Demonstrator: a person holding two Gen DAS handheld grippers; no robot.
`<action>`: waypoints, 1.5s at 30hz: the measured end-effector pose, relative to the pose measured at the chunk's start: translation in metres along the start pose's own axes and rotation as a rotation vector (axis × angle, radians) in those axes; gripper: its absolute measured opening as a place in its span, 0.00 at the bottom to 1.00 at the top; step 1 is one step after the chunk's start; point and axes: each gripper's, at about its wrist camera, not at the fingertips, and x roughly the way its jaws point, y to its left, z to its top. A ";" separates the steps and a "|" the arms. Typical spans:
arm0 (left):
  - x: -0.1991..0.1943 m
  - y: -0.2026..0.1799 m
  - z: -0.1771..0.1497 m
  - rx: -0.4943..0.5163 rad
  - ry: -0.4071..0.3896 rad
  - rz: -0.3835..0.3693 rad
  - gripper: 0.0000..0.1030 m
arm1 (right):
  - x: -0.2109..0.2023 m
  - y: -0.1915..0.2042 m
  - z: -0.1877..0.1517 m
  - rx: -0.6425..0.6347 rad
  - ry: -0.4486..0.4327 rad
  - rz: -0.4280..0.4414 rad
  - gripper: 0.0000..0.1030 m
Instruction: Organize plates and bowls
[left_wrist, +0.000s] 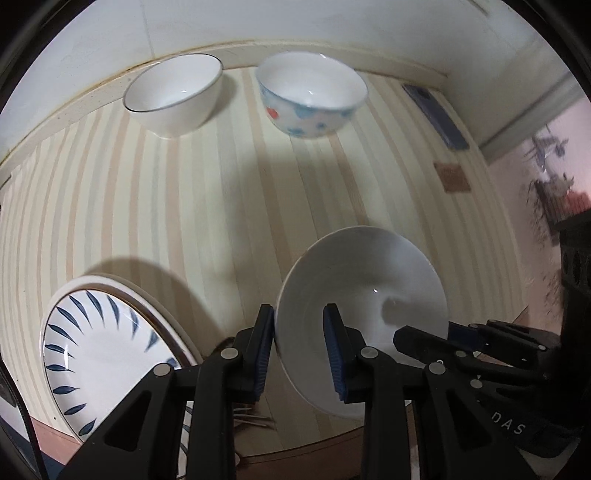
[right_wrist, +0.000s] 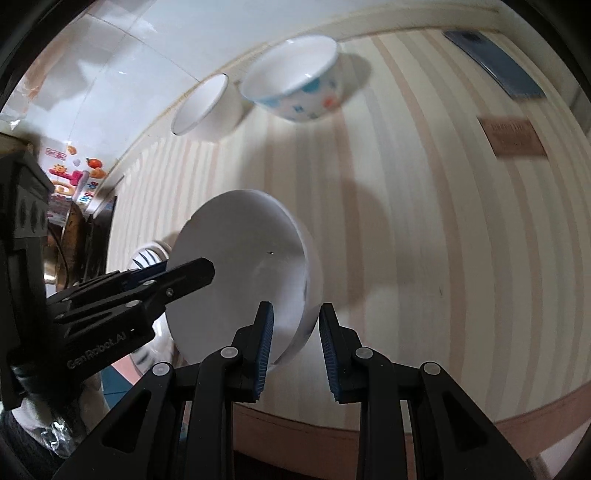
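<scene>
Bowls remain unstacked: the plain white bowl (left_wrist: 362, 314) hangs tilted above the desk (left_wrist: 207, 192), its rim straddled by both the left gripper (left_wrist: 299, 350) and right gripper (right_wrist: 295, 349), each part-open and not visibly clamped. The rimmed bowl (left_wrist: 173, 94) and patterned bowl (left_wrist: 312, 94) stand apart at the back, and the leaf-pattern plate (left_wrist: 96, 354) looks stacked already.

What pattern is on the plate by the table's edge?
Dark blue leaf strokes fanning around a white plate; clearest in the left wrist view.
</scene>
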 end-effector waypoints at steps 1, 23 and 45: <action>0.003 -0.001 -0.002 0.010 0.002 0.007 0.24 | 0.004 -0.003 -0.005 0.008 0.003 -0.009 0.28; -0.060 0.016 0.035 -0.055 -0.132 -0.022 0.36 | -0.035 -0.039 0.022 0.102 -0.012 0.104 0.47; 0.063 0.040 0.195 -0.133 -0.025 0.018 0.13 | 0.047 -0.046 0.229 0.125 -0.120 0.030 0.17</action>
